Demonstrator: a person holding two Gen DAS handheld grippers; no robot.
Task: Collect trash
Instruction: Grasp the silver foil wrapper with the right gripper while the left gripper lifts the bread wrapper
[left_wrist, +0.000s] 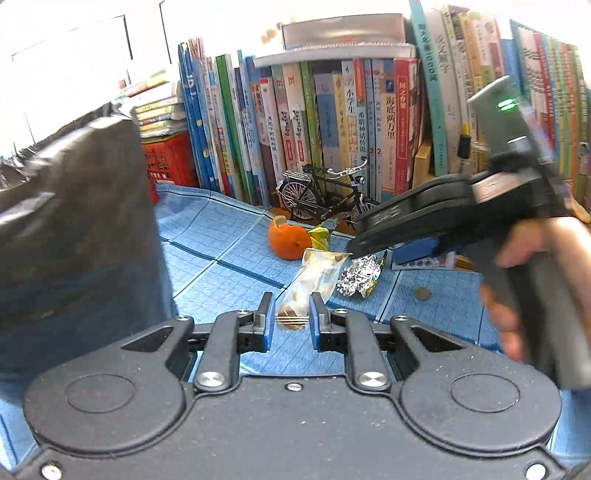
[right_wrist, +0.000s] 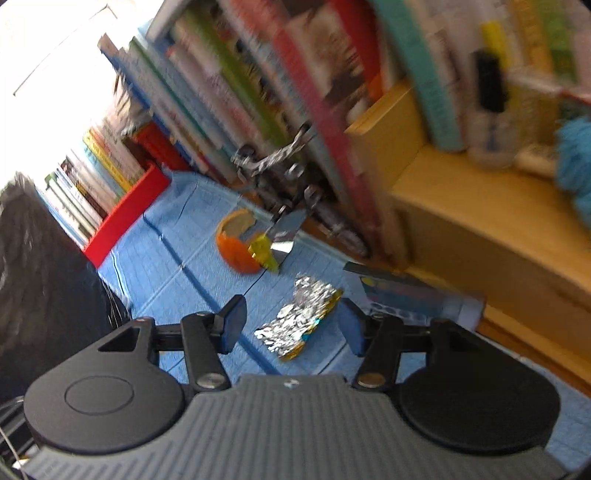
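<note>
A clear plastic wrapper (left_wrist: 314, 277) lies on the blue cloth (left_wrist: 229, 258), and my left gripper (left_wrist: 291, 318) is shut on its near end. A crumpled silver foil wrapper (left_wrist: 360, 275) (right_wrist: 299, 317) lies just to its right. My right gripper (right_wrist: 291, 325) (left_wrist: 352, 236) is open, one finger on each side of the foil and just above it. Farther back sit an orange peel (left_wrist: 290, 240) (right_wrist: 236, 247) and a yellow and silver wrapper (left_wrist: 319, 234) (right_wrist: 275, 240). A black trash bag (left_wrist: 74, 221) (right_wrist: 37, 277) stands at the left.
A row of upright books (left_wrist: 332, 122) backs the table, with a model bicycle (left_wrist: 325, 192) in front of it. A red crate (left_wrist: 170, 158) (right_wrist: 125, 214) stands beside the bag. A blue paint box (left_wrist: 417, 254) (right_wrist: 406, 291) and a coin (left_wrist: 422, 294) lie at the right. A hand (left_wrist: 517, 295) holds the right gripper.
</note>
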